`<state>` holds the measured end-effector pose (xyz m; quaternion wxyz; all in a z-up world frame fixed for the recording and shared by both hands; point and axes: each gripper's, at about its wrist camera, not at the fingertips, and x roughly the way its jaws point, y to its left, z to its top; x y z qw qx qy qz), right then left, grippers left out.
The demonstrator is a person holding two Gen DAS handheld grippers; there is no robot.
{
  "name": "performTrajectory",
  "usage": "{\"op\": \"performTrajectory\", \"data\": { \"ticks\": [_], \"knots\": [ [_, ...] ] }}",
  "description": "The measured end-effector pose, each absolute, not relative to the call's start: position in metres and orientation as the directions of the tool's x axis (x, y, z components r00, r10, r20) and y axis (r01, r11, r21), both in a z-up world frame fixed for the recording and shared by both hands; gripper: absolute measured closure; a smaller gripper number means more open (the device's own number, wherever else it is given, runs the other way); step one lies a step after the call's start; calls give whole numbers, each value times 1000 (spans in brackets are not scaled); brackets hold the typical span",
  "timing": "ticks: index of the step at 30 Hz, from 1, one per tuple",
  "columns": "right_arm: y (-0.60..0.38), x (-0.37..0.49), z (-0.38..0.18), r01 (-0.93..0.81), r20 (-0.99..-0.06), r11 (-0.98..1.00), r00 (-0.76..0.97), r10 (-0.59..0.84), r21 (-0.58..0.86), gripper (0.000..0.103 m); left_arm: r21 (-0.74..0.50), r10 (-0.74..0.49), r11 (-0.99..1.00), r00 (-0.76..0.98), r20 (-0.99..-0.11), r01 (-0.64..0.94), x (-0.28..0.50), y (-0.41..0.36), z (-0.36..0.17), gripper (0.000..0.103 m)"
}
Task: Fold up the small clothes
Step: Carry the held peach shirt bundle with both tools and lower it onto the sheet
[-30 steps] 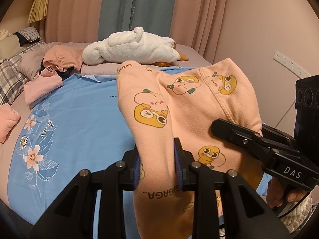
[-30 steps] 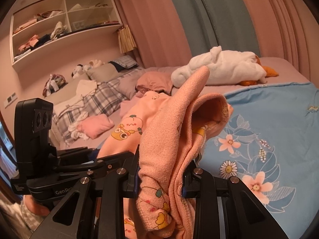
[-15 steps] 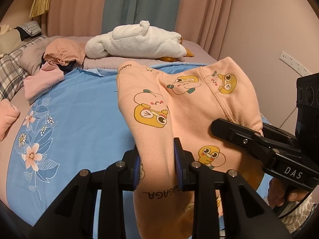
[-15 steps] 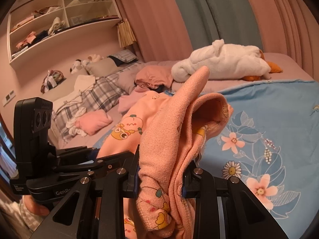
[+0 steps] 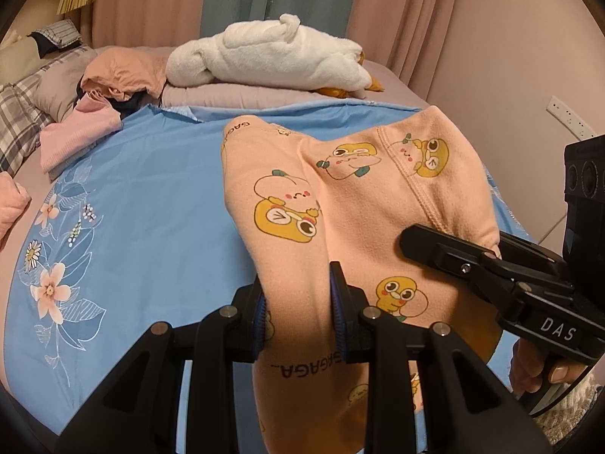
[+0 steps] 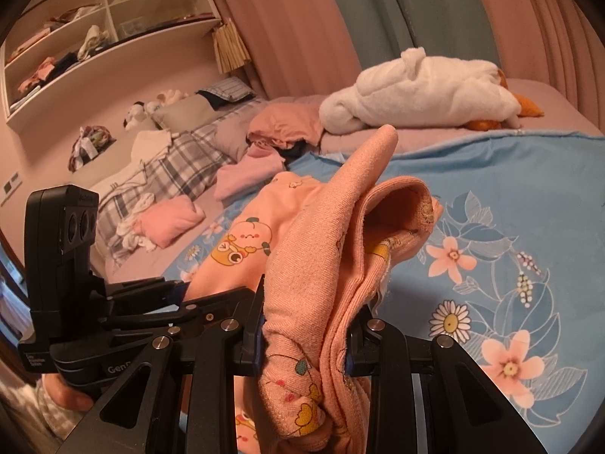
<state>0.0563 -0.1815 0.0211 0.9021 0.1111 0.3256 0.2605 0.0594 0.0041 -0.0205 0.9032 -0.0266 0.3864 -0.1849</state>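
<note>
A small peach garment (image 5: 351,204) printed with yellow cartoon figures hangs between both grippers above the blue floral sheet (image 5: 132,196). My left gripper (image 5: 298,310) is shut on a fold of its left edge. In the right wrist view my right gripper (image 6: 304,335) is shut on a bunched, thick fold of the same peach garment (image 6: 340,249). The right gripper's black body (image 5: 510,283) shows at the right of the left wrist view, with a hand (image 5: 540,363) on its handle. The left gripper's body (image 6: 87,302) shows at the left of the right wrist view.
A white plush toy (image 5: 272,56) lies at the far end of the bed. Pink and peach clothes (image 5: 109,79) are piled at the back left, beside plaid pillows (image 6: 170,166). Wall shelves (image 6: 94,30) hold more clothes. A wall (image 5: 510,56) stands close on the right.
Both grippers have moved forward over the bed and sunk a little, carrying the garment; the plush toy and clothes pile look nearer. The grips are unchanged.
</note>
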Motion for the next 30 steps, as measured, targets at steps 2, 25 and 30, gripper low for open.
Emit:
{"op": "performTrajectory", "data": {
  "ticks": [2, 25, 30],
  "knots": [
    [-180, 61, 17, -394, -538, 839, 645, 543, 374, 72, -192, -352, 931, 627, -695, 310, 65, 5, -25, 75],
    [-158, 108, -22, -360, -610, 839, 576, 544, 408, 72, -203, -324, 942, 563, -761, 268, 114, 21, -73, 75],
    [-154, 116, -29, -353, -621, 839, 565, 544, 414, 72, -203, -319, 944, 551, -771, 262, 123, 25, -82, 75]
  ]
}}
